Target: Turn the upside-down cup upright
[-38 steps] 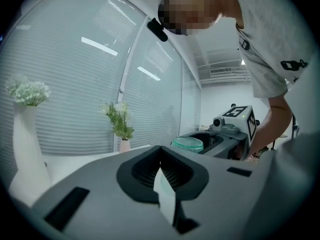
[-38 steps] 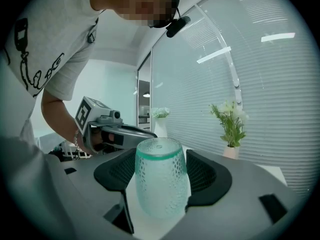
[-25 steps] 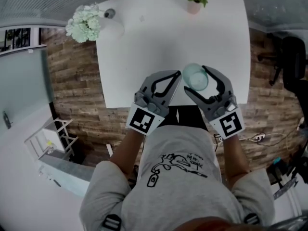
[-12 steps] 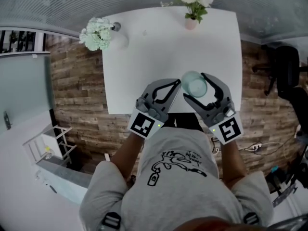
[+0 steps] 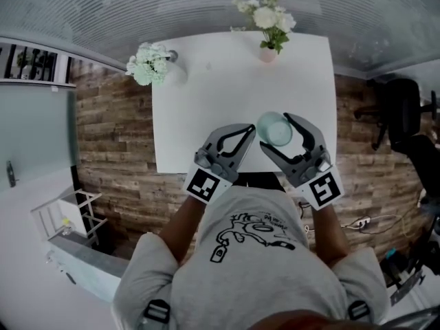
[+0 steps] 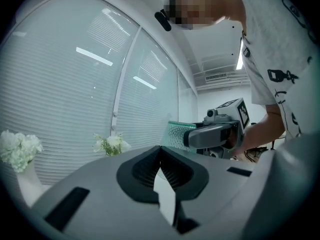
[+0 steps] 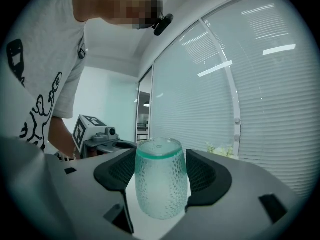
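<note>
Right gripper (image 5: 277,130) has its jaws clamped across the side wall of the textured glass cup (image 7: 161,181), out over the near edge of the bench (image 5: 206,102). We think it's clear of the surface, but the view is poor there. Green-banded end faces up, so we read it as not yet flipped. Side grip leaves room for a wrist roll. Left gripper (image 5: 246,129) jaws fully closed, empty, parked just beside.

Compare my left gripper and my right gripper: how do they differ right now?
The left gripper has its jaws shut together with nothing between them. The right gripper has its jaws apart, pressed on either side of the textured glass cup. So the left gripper is empty, while the right gripper holds the cup. Both sit side by side over the near edge of the white table.
</note>
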Motion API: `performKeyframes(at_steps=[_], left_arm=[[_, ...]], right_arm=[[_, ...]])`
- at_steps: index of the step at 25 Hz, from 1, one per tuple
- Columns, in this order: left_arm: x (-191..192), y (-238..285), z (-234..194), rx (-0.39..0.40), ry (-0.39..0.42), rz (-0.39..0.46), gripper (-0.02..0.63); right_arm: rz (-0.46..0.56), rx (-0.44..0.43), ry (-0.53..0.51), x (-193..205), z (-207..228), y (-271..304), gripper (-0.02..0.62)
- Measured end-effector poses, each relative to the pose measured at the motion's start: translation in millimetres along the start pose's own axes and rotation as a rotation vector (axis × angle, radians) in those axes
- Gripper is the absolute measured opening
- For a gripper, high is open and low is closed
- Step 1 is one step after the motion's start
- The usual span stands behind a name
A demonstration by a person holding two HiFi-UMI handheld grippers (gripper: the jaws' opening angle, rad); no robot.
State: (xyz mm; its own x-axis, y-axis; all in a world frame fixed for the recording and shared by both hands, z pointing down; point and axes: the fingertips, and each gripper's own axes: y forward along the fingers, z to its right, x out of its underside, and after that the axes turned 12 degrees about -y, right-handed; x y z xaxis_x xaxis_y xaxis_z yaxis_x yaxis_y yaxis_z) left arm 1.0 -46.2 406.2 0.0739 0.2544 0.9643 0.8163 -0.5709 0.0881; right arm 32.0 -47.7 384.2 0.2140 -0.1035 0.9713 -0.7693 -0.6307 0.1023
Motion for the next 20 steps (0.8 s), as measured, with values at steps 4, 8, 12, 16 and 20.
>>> performKeyframes(at_steps=[4,8,12,16,20], left_arm=[[-10.2,-1.1,2.2,-0.016,-0.032,0.020,0.003],[-18.7,-1.9,3.1,-0.026,-0.047,0.044,0.003],[-23.2,-6.2,7.4,-0.028,-0.047,0.041,0.003],[-28.7,-8.4,10.0,-0.031,-0.039,0.038,0.003],[-37.1,-10.8,10.4,-0.033,-0.029,0.054,0.003]], right_arm=[[0.001,-0.008,-0.017,-12.6,2.4,-0.8,0.324],[0.011,-0.014,-0.026,-24.2,5.7,-0.7,0.324],[0.029,-0.020,-0.035,-38.1,8.6,-0.4,0.324],[0.053,-0.014,-0.041,-51.9,14.4,-2.1,0.324],[0.065,-0.015,-0.052,-61.3,15.1,-4.5,0.324]])
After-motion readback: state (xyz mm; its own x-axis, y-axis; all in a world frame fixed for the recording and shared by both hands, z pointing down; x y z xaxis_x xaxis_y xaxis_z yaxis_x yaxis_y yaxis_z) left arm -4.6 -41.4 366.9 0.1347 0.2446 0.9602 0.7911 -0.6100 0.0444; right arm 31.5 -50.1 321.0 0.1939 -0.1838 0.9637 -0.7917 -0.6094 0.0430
